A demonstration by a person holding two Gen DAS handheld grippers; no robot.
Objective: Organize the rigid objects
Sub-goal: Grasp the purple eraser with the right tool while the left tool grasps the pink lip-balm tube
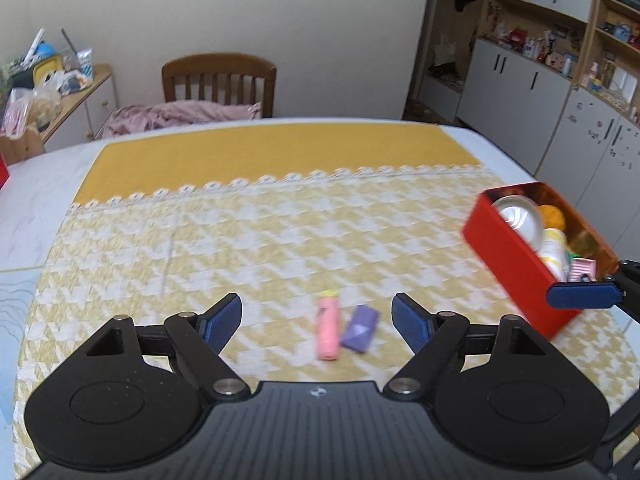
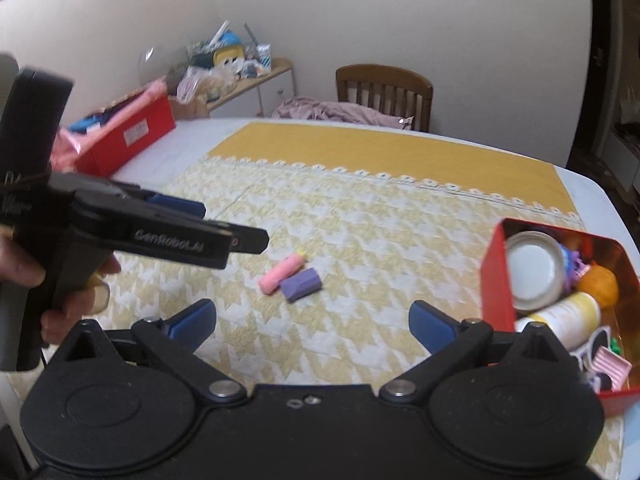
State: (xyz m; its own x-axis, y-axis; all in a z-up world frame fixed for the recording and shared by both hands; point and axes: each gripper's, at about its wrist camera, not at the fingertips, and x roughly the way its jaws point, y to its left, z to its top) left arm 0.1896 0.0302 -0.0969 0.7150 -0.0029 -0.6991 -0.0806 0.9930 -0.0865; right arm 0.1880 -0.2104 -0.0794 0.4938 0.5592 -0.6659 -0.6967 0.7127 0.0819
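Both grippers point slantwise down at the table. The left gripper (image 1: 317,320) has its blue-padded jaws spread, nothing between the pads; seen from the right wrist view it juts in from the left, gripped by a hand (image 2: 52,284) around its black handle. The right gripper (image 2: 312,326) stands with its jaws spread wide and empty.

On the yellow-and-white houndstooth tablecloth (image 1: 248,240), just beyond the left gripper's fingertips, lie a pink cylinder with a yellow end (image 1: 328,326) and a purple block (image 1: 360,329), side by side and touching or nearly so. At the right of the table sits an open red tin box (image 1: 508,268), holding a white round lid (image 2: 532,266), an orange ball (image 2: 600,286), a cream tube (image 2: 568,316) and other small items too blurred to name. One blue pad of the right gripper shows against the near end of this tin in the left wrist view.

A second red box (image 2: 128,140) with pink things in it rests at the far left of the white table (image 1: 36,208). Beyond the table stand a wooden chair (image 1: 219,82) with mauve cloth (image 1: 180,114) on it, a cluttered side cabinet (image 1: 76,96) at the far left, and white cupboards with shelves (image 1: 532,76) at the right.
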